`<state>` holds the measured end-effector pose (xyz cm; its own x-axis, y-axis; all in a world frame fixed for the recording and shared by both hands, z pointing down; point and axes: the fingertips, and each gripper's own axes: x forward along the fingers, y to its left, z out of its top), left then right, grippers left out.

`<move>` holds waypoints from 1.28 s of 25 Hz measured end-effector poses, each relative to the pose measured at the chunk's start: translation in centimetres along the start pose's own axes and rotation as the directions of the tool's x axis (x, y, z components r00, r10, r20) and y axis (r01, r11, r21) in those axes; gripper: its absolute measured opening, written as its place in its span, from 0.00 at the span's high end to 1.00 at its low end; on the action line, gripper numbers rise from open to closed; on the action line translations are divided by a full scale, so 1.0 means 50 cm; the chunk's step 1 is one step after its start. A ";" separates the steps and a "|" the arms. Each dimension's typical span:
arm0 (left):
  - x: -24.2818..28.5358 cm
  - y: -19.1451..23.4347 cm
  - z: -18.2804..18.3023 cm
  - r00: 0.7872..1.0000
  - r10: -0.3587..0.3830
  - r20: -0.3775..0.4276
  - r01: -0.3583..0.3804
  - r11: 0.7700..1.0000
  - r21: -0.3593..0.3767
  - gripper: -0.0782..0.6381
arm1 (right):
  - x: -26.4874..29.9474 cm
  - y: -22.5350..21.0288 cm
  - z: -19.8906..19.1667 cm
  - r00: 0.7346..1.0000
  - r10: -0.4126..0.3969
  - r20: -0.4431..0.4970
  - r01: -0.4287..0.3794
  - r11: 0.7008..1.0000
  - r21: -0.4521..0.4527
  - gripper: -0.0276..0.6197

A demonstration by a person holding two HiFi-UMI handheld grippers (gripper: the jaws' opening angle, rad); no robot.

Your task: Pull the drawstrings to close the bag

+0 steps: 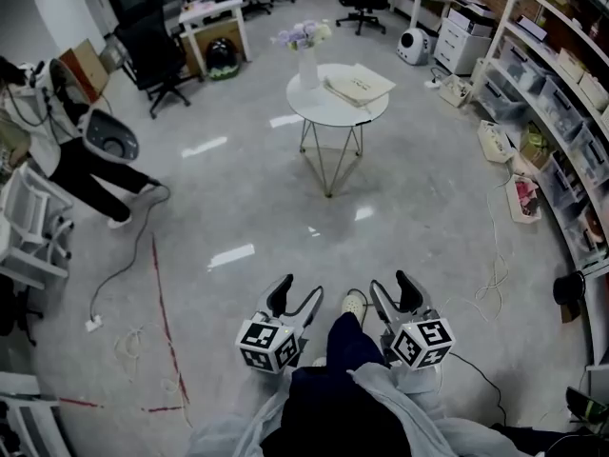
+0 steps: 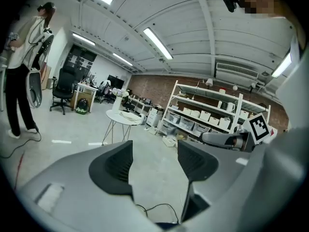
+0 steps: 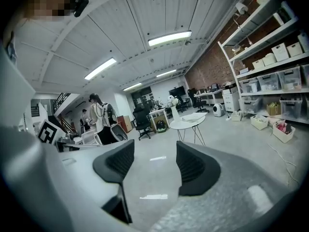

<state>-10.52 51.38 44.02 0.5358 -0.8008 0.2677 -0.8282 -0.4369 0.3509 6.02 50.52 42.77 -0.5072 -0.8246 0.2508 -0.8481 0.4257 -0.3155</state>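
All 3 cams twd far table [image 1: 319, 110]

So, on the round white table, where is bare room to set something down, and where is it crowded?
The table is bare at its near left, between the vase behind and the cloth bag on the right, which covers the far right. The floor before the table is open; along the shelves, boxes and cables crowd it.
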 end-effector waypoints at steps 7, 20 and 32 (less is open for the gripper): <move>0.143 0.045 0.102 0.999 0.020 0.038 -0.020 1.000 0.005 0.49 | 0.106 -0.102 0.094 1.000 0.012 -0.005 -0.012 0.999 -0.031 0.54; 0.355 0.068 0.182 0.998 0.029 0.054 -0.030 0.999 0.012 0.49 | 0.235 -0.267 0.180 0.999 0.036 -0.003 -0.036 0.999 -0.028 0.54; 0.376 0.084 0.152 0.995 0.093 0.043 -0.093 0.996 -0.019 0.49 | 0.279 -0.286 0.152 0.995 0.093 -0.047 -0.093 0.996 -0.008 0.55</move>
<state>-5.19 31.39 43.69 0.4487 -0.8548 0.2608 -0.8710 -0.3528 0.3419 12.25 30.11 43.81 -0.5903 -0.7632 0.2628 -0.7983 0.5038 -0.3300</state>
